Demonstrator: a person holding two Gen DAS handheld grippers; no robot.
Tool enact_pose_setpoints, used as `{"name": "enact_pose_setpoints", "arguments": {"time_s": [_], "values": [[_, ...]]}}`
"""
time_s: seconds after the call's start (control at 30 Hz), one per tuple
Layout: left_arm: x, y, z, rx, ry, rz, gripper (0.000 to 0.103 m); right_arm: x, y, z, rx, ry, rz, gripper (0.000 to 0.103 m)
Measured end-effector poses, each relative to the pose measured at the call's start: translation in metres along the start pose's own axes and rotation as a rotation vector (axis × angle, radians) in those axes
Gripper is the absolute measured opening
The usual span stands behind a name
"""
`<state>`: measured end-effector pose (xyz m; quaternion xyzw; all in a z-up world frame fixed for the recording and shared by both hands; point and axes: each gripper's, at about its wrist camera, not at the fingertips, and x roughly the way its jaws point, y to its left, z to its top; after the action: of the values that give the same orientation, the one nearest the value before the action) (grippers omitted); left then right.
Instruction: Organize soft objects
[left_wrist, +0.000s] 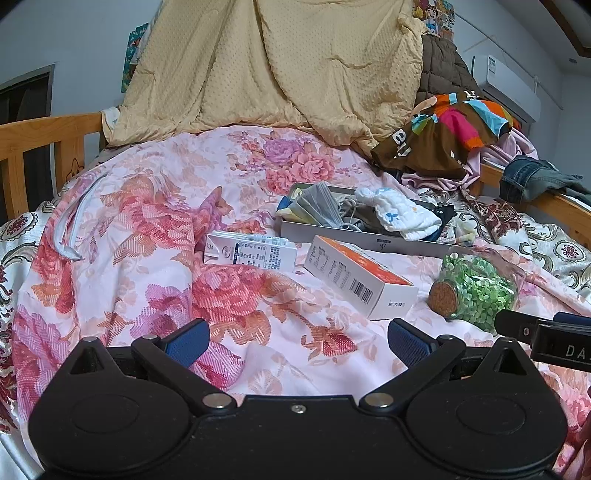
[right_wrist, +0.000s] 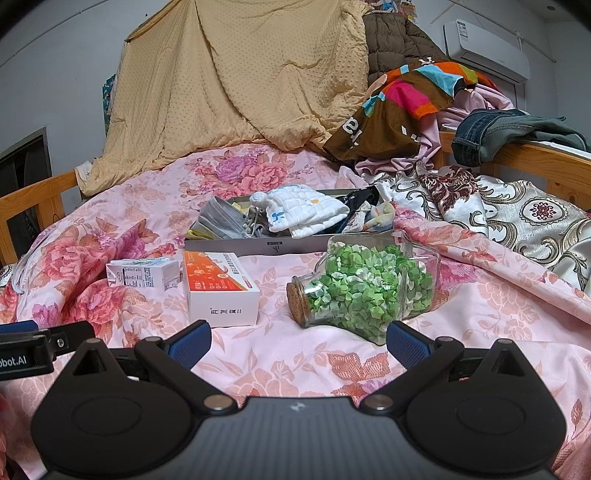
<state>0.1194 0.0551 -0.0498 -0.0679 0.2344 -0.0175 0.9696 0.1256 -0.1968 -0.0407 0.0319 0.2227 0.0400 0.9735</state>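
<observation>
Across the pink flowered bedspread (right_wrist: 280, 347) lie the loose things, with a shallow grey tray (right_wrist: 295, 245) at about 12 o'clock from the right gripper. Piled in the tray are the soft things: a white quilted cloth (right_wrist: 310, 214) with small blue and orange marks on top, grey face masks (right_wrist: 225, 221) at its 9 o'clock, and darker fabric at its 3 o'clock. A small dark mark is printed on the tray's front wall, too small to read.

Just in front of the tray, at 11 o'clock, sits an orange and white box (right_wrist: 221, 284) with Chinese print and, in the left wrist view, a barcode on its side. At its 9 o'clock lies a white carton (right_wrist: 144, 275) with a panel of fine print, unreadable. At 1 o'clock a corked glass jar (right_wrist: 365, 284) of green paper bits lies on its side.

The right gripper (right_wrist: 298, 341) is spread wide with nothing between its blue pads. The left gripper (left_wrist: 298, 341) is equally wide and holds nothing. Its body shows at 9 o'clock in the right view, lettered "obot.AI"; the right one's body reads "DA" in the left view.

A brown cloth (right_wrist: 373, 129) at the far end carries white letters, partly folded away.
</observation>
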Motion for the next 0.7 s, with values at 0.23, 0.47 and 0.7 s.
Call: {"name": "enact_pose_setpoints", "arguments": {"time_s": [0.23, 0.47, 0.7], "values": [[0.0, -0.0001, -0.0003, 0.0, 0.0, 0.0, 0.102, 0.0, 0.0002, 0.0001, 0.0, 0.0, 0.0, 0.103], [0.0001, 0.0, -0.002, -0.002, -0.003, -0.011, 0.102, 0.0, 0.0003, 0.0003, 0.0, 0.001, 0.0, 0.103], [-0.0031, -0.0062, -0.0057, 0.031, -0.009, -0.053, 0.102, 0.0, 0.0002, 0.0003, 0.0, 0.002, 0.0, 0.103]]}}
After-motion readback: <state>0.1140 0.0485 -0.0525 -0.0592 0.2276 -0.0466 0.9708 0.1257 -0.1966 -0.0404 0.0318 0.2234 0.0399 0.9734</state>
